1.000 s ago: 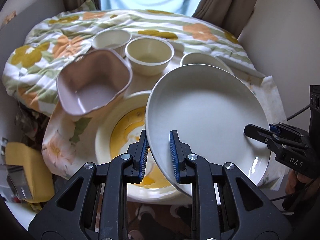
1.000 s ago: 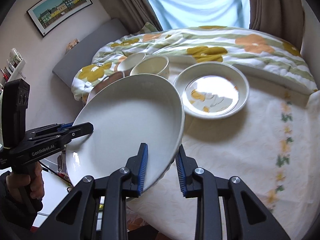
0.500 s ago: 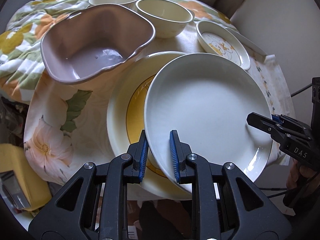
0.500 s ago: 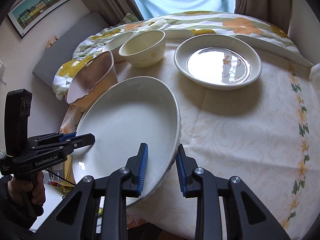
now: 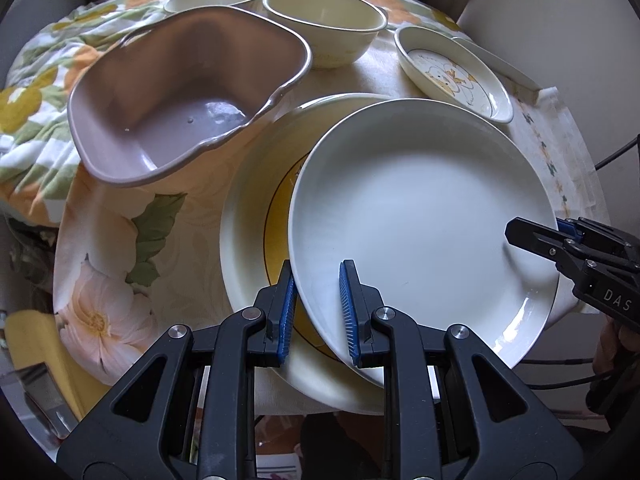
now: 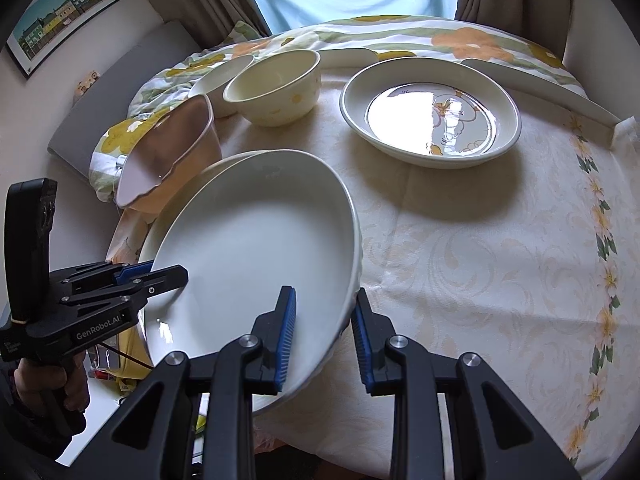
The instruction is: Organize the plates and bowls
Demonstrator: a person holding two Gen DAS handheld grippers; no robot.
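Risk: mauve bowl (image 5: 180, 92), upper left of left wrist view, sits tilted against yellow-centred plate (image 5: 256, 220); a nudge could tip it. White plate (image 5: 416, 216), centre frame, overlaps that plate off-centre and could slide if released. Left gripper (image 5: 318, 312) and right gripper (image 6: 324, 336) each clamp its rim. Contact underneath hidden; bear-print dish (image 5: 452, 76), upper right, partly cut off.
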